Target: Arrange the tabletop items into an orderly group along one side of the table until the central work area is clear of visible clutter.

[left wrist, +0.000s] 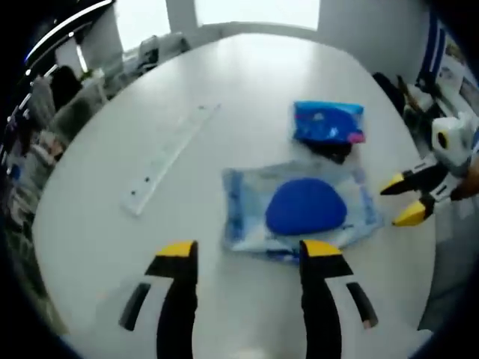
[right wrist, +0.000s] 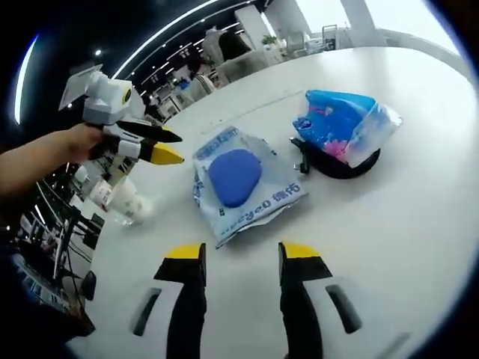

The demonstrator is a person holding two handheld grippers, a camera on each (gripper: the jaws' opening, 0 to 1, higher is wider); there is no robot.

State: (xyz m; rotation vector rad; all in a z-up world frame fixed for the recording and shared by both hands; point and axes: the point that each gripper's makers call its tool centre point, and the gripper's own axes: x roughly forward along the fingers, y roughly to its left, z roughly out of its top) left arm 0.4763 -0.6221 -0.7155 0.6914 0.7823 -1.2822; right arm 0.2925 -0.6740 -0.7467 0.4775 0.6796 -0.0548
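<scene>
Here, in the left gripper view, the left gripper (left wrist: 249, 253) is hovering jaws apart just short of the clear pouch (left wrist: 298, 207); beyond the pouch are lying a blue packet (left wrist: 328, 122) and a ruler (left wrist: 168, 157).

In the right gripper view, the right gripper (right wrist: 233, 255) is gaping too, facing the pouch from its other side. Both closing together is risking a tug that crumples the pouch.

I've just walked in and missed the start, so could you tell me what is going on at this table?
A person is tidying a white table with a hand-held gripper in each hand. Both the left gripper and the right gripper are open and empty, hovering near a clear packet with a blue pad inside. Beyond it, a blue bag lies partly over a dark object. A clear ruler lies apart on the table. Nothing has been picked up yet.
</scene>
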